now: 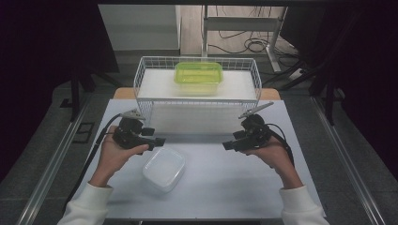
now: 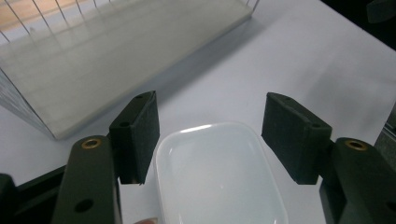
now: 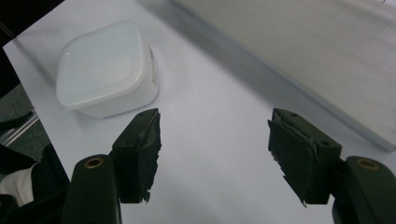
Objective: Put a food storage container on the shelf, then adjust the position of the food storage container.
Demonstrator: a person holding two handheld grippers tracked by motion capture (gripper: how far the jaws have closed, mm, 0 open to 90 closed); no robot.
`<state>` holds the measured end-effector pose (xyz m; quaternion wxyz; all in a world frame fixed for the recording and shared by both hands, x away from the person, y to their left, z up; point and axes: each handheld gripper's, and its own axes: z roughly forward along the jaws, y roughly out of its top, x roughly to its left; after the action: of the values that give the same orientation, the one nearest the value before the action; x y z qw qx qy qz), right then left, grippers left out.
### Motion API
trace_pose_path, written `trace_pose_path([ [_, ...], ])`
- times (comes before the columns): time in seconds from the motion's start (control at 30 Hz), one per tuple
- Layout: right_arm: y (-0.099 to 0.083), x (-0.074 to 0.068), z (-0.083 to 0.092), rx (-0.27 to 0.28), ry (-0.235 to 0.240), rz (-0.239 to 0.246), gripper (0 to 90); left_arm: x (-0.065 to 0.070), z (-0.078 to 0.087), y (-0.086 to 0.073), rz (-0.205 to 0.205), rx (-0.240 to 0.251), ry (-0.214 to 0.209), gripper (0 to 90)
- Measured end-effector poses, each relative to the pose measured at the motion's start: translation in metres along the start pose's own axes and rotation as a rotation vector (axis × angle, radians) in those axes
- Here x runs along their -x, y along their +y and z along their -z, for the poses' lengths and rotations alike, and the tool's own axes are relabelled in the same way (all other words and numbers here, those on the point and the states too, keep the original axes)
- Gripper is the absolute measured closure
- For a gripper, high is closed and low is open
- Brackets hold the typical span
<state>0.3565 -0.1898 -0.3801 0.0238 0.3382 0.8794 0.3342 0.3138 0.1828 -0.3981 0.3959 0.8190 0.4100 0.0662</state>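
High view: the left gripper (image 1: 158, 140) is held open just above the far left edge of a white translucent lidded plastic box (image 1: 164, 169) on the white table (image 1: 234, 183). The right gripper (image 1: 227, 145) is held open well to the box's right, nothing between its jaws. A white wire basket (image 1: 141, 79) with a green translucent plastic container (image 1: 198, 77) is seen beyond both.

Left gripper view: the box (image 2: 219, 177) is seen directly below and between the spread jaws, untouched; the basket (image 2: 18, 105) is ahead-left.

Right gripper view: jaws are spread over bare table (image 3: 215, 140); the box (image 3: 105, 67) lies ahead-left, apart.
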Motion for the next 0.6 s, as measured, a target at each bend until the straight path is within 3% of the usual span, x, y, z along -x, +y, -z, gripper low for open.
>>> trace_pose_path([
  [0.33,-0.025,0.004,-0.014,0.013,0.022,-0.026,34.1,-0.01,-0.011,-0.014,0.031,-0.053,0.03,33.3],
  [0.37,-0.027,0.005,-0.016,-0.005,0.028,-0.03,33.9,-0.01,-0.012,-0.015,0.031,-0.059,0.037,32.7],
  [0.4,-0.031,0.006,-0.017,-0.024,0.016,-0.027,33.6,-0.011,-0.013,-0.016,0.031,-0.064,0.042,32.2],
  [0.6,-0.037,0.009,-0.015,-0.014,0.005,-0.049,33.6,-0.016,-0.017,-0.023,0.039,-0.08,0.049,32.1],
])
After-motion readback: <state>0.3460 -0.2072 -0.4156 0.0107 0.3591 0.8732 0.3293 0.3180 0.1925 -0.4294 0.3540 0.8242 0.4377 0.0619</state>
